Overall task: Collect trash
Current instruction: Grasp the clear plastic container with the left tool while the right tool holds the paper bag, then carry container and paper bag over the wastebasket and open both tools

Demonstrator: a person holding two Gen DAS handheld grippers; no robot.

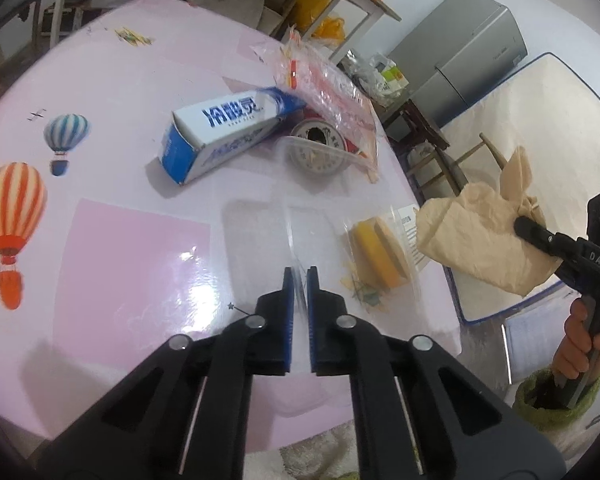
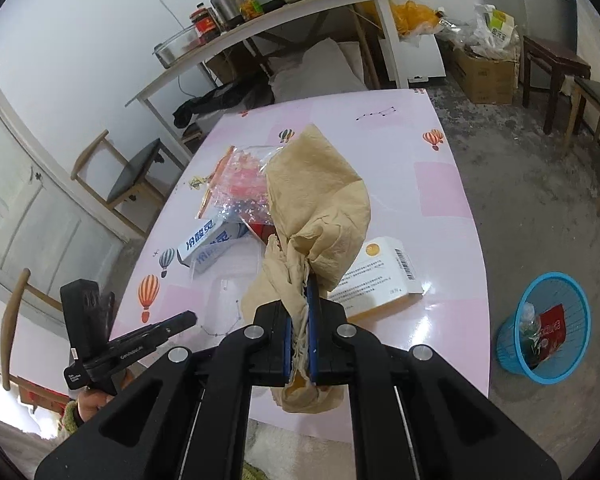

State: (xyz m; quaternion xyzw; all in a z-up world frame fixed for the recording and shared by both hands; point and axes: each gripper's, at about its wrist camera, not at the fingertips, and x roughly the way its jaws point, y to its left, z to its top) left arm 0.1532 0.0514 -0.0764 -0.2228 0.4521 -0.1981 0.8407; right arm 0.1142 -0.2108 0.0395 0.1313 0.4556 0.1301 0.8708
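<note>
Right wrist: right tongs (image 2: 300, 316) clamped on crumpled tissue (image 2: 320, 204).

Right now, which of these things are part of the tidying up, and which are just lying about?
Job:
- crumpled beige paper napkin, clamped in right gripper
- clear plastic tray, pinched by left gripper
- blue-and-white carton
- blue mesh waste basket

Lying about:
- silver fridge
- wooden chair

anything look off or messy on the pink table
Yes: litter is strewn across the pink table. A blue toothpaste box lies on its side with an end flap open, beside a crumpled clear bag. The right gripper pinches crumpled beige paper.
</note>
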